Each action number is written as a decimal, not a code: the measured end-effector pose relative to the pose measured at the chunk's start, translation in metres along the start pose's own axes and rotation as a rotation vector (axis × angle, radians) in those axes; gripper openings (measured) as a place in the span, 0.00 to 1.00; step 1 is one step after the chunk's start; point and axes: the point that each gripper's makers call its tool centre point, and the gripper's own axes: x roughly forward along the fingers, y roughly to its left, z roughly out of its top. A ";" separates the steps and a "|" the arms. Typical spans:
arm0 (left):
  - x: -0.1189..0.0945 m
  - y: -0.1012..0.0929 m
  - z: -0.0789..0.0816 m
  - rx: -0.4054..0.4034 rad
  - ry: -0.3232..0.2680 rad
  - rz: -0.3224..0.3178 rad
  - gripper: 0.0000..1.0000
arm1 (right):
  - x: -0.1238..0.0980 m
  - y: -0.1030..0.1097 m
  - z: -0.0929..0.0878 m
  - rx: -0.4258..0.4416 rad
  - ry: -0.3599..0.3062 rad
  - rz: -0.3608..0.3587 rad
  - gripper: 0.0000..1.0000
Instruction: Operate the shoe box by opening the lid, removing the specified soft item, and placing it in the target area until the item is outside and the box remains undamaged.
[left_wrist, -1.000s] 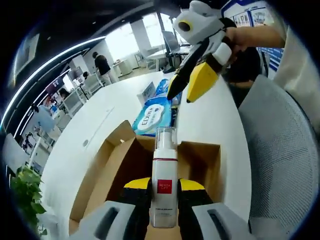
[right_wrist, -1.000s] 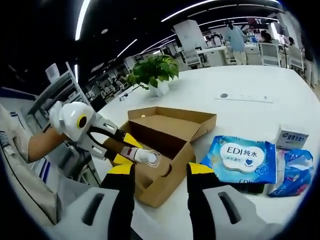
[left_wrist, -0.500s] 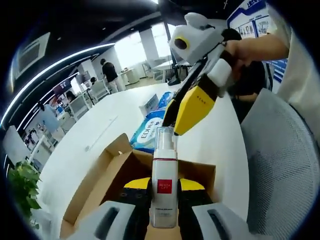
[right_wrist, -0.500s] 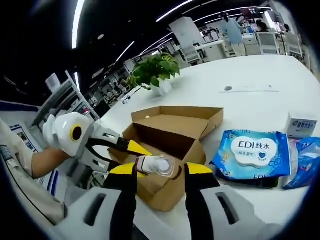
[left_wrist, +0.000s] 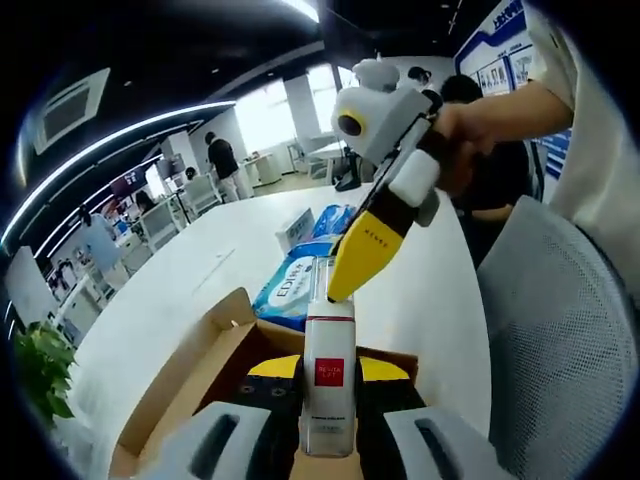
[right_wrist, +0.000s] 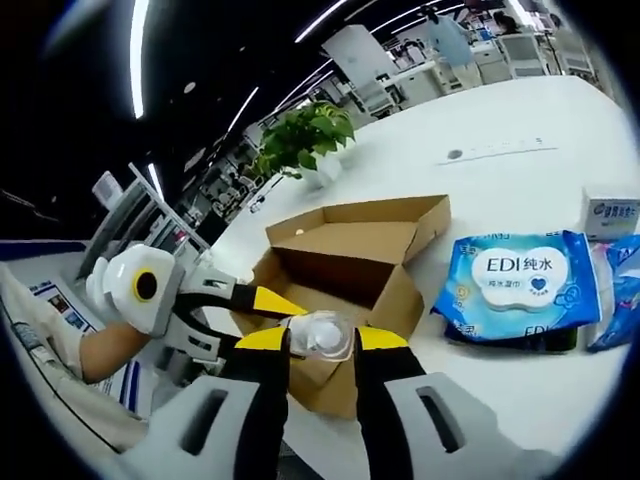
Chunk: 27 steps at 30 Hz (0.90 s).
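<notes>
A: Yellow jaws of the left gripper (left_wrist: 328, 372) squeeze a white bottle (left_wrist: 328, 380) low in the middle of the left gripper view. The bottle stands up over the open shoe box (right_wrist: 350, 262).

B: And the right gripper (right_wrist: 318, 345)?

A: Its jaws sit on both sides of the bottle's clear cap (right_wrist: 325, 335), low in the right gripper view. I can't tell if they pinch it yet.

B: How to do it well?

A: I think: hold the cap softly, go slow, don't bump the box. Blue wipes (right_wrist: 525, 285) lie on the table (right_wrist: 480, 170) at the right.
</notes>
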 end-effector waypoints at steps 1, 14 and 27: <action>0.000 0.000 0.000 0.005 -0.002 0.000 0.19 | 0.000 0.000 -0.001 0.004 0.003 0.002 0.22; 0.003 -0.002 -0.005 0.087 0.027 -0.006 0.19 | -0.005 0.008 -0.007 -0.074 0.048 0.032 0.18; 0.009 0.000 0.005 0.147 -0.020 0.015 0.20 | -0.017 0.016 0.003 -0.176 0.076 -0.003 0.15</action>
